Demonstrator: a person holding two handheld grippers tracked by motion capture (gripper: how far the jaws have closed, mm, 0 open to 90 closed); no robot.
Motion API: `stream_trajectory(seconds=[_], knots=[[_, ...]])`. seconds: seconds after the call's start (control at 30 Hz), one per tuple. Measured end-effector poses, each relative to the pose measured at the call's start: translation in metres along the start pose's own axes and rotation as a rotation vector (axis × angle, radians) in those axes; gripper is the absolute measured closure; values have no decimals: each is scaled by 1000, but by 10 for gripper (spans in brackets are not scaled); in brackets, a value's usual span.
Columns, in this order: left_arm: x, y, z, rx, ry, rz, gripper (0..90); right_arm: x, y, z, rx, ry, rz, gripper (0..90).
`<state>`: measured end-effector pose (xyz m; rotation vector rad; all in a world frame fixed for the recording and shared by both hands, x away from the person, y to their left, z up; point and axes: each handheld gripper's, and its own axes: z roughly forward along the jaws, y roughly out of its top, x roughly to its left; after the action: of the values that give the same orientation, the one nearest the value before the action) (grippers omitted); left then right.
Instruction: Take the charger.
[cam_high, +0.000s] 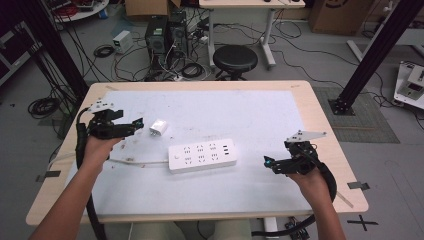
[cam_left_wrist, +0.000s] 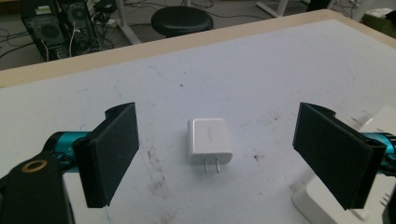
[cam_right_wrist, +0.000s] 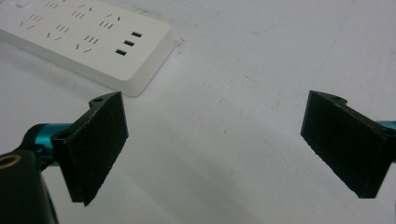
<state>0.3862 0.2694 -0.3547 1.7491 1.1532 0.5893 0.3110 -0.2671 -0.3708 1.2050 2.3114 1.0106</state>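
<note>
Lying between the wide-spread, empty jaws of the left gripper (cam_left_wrist: 217, 156), the small white plastic two-pin charger (cam_left_wrist: 209, 140) touches neither pad; the right gripper (cam_right_wrist: 224, 149) gapes equally wide, holding nothing, the long white plastic power strip (cam_right_wrist: 84, 39) beyond its left jaw

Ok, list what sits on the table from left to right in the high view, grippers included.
left gripper → charger → power strip → right gripper
</note>
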Motion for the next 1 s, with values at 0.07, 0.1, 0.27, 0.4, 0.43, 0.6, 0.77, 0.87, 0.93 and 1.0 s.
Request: stream_trajectory(seconds=[0.07,0.1,0.27,0.4,0.43,0.6,0.77,0.87,0.93,1.0], knots=[[-1,3,11,14,9,-3,146,0,2,1,3,0,4,74],[-1,4,15,21,9,0,145,0,2,1,4,2,5,74],[2,-1,37,67,30,11,145,-3,4,3,17,-1,11,74],[7,-6,52,107,44,5,145,-3,4,4,24,-1,16,74],[7,-7,55,102,47,-6,145,-4,4,4,28,-2,21,74],[8,-13,72,142,54,1,145,-5,4,6,37,-4,24,74],[4,-21,91,184,37,21,145,-6,3,8,43,-6,33,74],[2,-27,101,220,39,45,146,-7,2,10,49,-8,37,74],[3,-30,105,237,23,34,146,-8,2,10,49,-8,38,74],[3,-32,108,242,21,29,146,-8,2,10,52,-10,41,74]])
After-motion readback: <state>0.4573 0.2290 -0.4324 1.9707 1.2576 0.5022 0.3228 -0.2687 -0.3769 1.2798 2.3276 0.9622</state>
